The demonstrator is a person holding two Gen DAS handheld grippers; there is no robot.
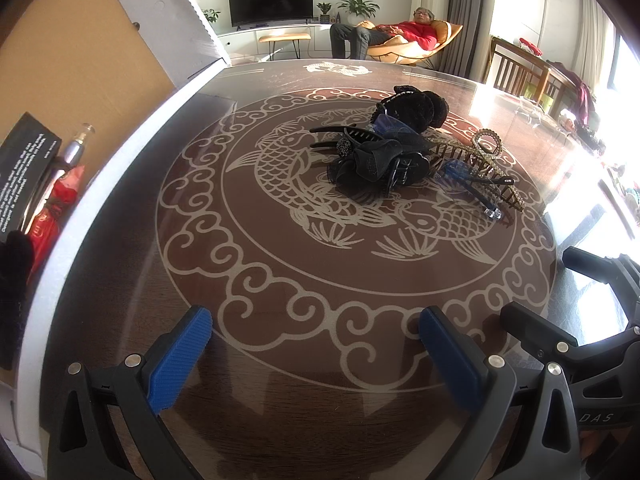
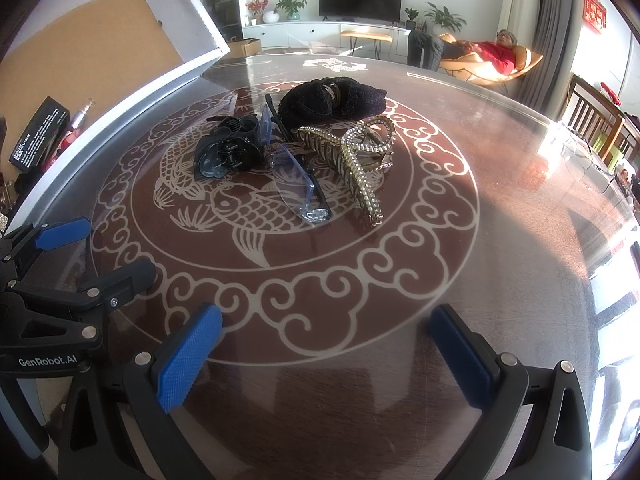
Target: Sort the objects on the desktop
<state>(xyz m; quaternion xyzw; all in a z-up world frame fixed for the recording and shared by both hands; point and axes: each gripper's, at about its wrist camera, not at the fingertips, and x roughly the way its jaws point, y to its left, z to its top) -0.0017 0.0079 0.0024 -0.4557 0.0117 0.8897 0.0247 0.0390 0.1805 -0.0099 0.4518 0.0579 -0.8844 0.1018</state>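
Note:
A pile of hair accessories lies at the centre of the round glass-topped table (image 1: 280,360). It holds a black fuzzy scrunchie (image 1: 416,110) (image 2: 332,100), a black claw clip (image 1: 372,162) (image 2: 228,152), a gold rhinestone claw clip (image 1: 486,152) (image 2: 360,160) and blue-lensed glasses (image 1: 472,180) (image 2: 296,188). My left gripper (image 1: 316,356) is open and empty, well short of the pile. My right gripper (image 2: 328,356) is open and empty too, also short of the pile. The left gripper shows in the right wrist view (image 2: 92,248), and the right gripper in the left wrist view (image 1: 552,292).
An open white cardboard box (image 1: 120,136) (image 2: 120,92) stands at the table's left edge, with a black carton (image 1: 24,168), a small bottle (image 1: 76,144) and red items inside. A person reclines in a chair (image 1: 400,38) behind the table. Wooden chairs (image 1: 520,68) stand at right.

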